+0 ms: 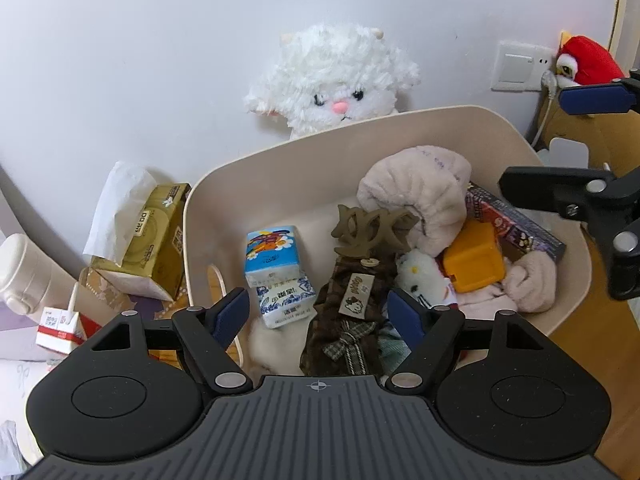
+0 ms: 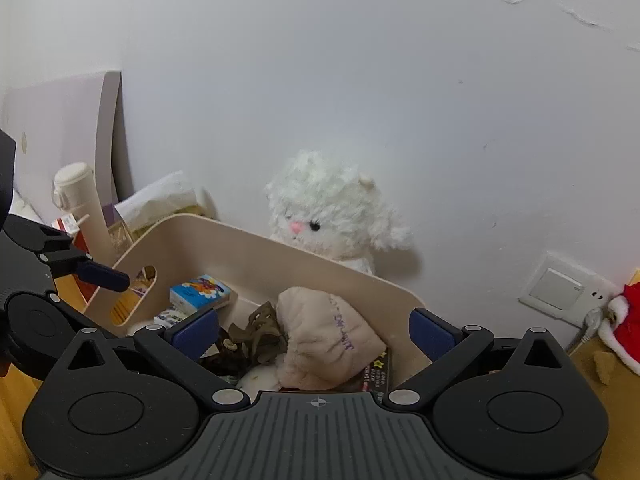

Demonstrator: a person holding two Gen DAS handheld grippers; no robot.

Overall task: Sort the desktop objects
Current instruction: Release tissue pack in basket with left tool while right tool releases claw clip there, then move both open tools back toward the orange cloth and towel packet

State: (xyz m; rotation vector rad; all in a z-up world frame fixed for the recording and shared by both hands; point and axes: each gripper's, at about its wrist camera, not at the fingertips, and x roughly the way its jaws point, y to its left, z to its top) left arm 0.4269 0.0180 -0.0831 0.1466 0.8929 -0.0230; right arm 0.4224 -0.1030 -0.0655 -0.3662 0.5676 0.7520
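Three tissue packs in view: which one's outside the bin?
The gold tissue box, left of the bin, a sheet sticking out. The two blue packs lie inside.

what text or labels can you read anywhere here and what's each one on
Gold tissue box: large print on its side, stylised, not surely readable.
Blue-and-white tissue pack: Chinese characters, too blurred to quote.
Cartoon tissue pack: small blue print, unreadable.
Brown pouch: tag with a cartoon figure, lettering too small.
Pink plush cloth: purple stitched letters, not legible.
Red-and-white carton: tiny print, unreadable.
Dark flat box: busy print, unreadable.

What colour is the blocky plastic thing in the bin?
Orange block, clearest in the left wrist view.
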